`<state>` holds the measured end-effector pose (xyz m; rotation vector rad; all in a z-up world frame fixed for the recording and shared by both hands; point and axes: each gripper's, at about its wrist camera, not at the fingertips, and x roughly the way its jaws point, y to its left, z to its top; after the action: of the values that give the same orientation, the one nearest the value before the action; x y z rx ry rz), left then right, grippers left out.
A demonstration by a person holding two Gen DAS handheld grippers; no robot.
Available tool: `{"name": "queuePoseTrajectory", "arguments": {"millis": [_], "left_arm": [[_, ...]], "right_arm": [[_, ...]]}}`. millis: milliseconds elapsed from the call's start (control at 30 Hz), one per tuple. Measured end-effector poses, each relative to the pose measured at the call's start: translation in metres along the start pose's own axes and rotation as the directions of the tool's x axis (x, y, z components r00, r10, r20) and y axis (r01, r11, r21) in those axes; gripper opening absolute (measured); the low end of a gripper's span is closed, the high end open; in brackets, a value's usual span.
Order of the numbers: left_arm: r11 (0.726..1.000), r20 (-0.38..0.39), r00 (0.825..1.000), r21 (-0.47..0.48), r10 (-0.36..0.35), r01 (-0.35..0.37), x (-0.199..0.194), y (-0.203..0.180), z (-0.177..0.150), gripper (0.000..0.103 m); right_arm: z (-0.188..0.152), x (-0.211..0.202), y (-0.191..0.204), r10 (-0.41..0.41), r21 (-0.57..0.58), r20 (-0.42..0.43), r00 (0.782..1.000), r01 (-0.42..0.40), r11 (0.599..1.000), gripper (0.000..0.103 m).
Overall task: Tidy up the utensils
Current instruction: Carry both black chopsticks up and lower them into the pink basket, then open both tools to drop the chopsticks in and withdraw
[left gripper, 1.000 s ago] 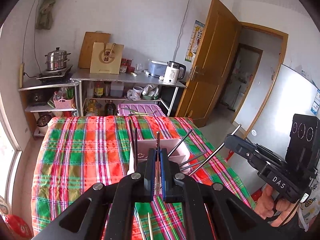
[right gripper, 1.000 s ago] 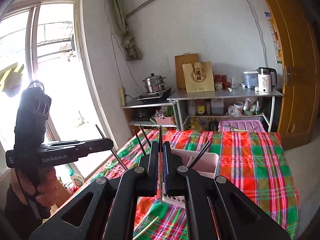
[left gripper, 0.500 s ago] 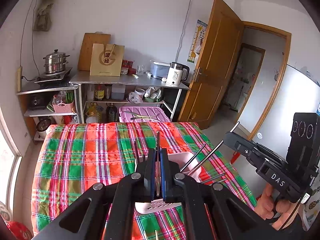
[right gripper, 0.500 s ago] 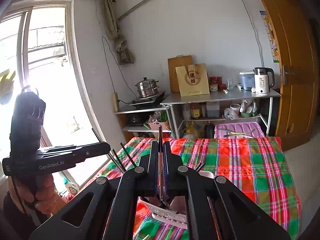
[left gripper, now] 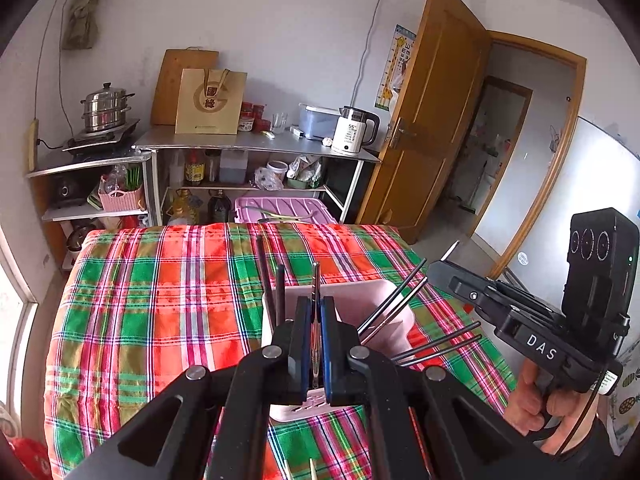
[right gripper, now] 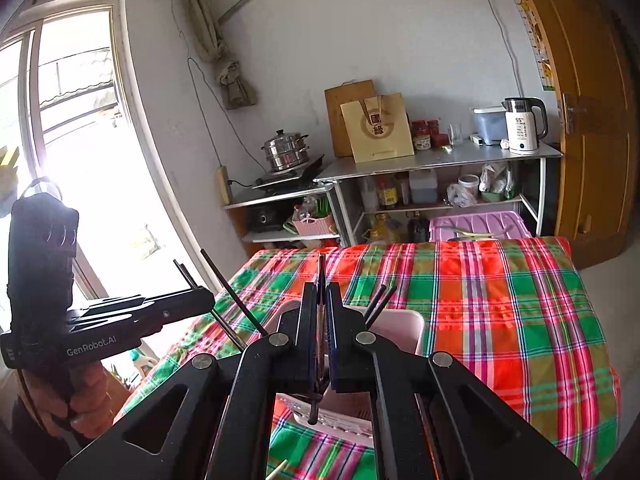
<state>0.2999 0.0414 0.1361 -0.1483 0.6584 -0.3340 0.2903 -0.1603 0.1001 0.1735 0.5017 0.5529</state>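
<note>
Dark chopsticks point(left gripper: 394, 306) fan out of the pink holder point(left gripper: 360, 300), crowding approaches, while the plaid tablecloth point(left gripper: 160, 312) around lies open.

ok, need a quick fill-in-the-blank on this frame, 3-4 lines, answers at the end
1. Each gripper's fingers are closed on a single thin ____.
2. The pink utensil holder stands on a ____ tablecloth.
3. On the metal shelf, the white electric kettle stands at the end nearest the wooden ____.
4. The steel steamer pot sits to the ____ of the paper bag in the left wrist view.

Missing words: chopstick; plaid; door; left
</note>
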Motion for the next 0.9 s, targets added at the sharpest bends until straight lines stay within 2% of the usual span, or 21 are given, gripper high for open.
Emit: {"name": "queuePoseTrajectory", "arguments": {"millis": [467, 900], "left_arm": [[1.000, -0.068, 0.997, 0.006, 0.024, -0.024, 0.026, 0.008, -0.020, 0.004], [0.999, -0.092, 0.995, 0.009, 0.033, -0.032, 0.032, 0.010, -0.029, 0.004]], "right_arm": [[0.000, -0.002, 0.000, -0.011, -0.010, -0.012, 1.000, 0.011, 1.000, 0.004], [0.000, 0.005, -0.013, -0.016, 0.017, -0.044, 0.999, 0.017, 1.000, 0.004]]}}
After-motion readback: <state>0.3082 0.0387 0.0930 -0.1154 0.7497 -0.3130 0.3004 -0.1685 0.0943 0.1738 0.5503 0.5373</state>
